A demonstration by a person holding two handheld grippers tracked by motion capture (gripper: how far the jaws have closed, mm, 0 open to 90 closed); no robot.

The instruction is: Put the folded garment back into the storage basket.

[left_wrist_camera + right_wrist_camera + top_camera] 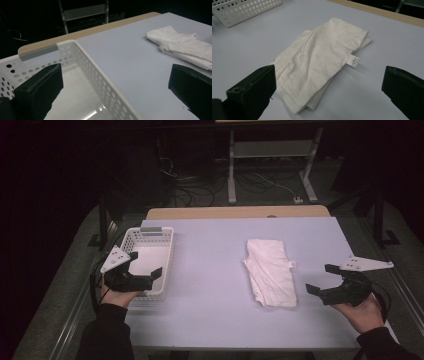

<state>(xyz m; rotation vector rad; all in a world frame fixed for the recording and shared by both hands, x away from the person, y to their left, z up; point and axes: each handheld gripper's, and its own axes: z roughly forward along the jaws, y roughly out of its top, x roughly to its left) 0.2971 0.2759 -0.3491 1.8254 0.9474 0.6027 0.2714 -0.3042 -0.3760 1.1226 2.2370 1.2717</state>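
A folded white cloth (270, 271) lies right of the table's middle, with a small tag on its right edge; it also lies before the right gripper (322, 67). A white perforated basket (150, 256) stands empty at the table's left edge. My left gripper (145, 265) hovers open over the basket's near end, its jaws wide apart over the basket wall (100, 77). My right gripper (324, 279) is open just right of the cloth, near its front corner, holding nothing. The cloth (182, 46) lies at the far right of the left gripper view.
The table top (215, 270) is pale grey-blue with a wooden strip (235, 212) along its far edge. Beyond it stand a metal frame (270, 165) and cables on a dark floor. Bare surface lies between basket and cloth.
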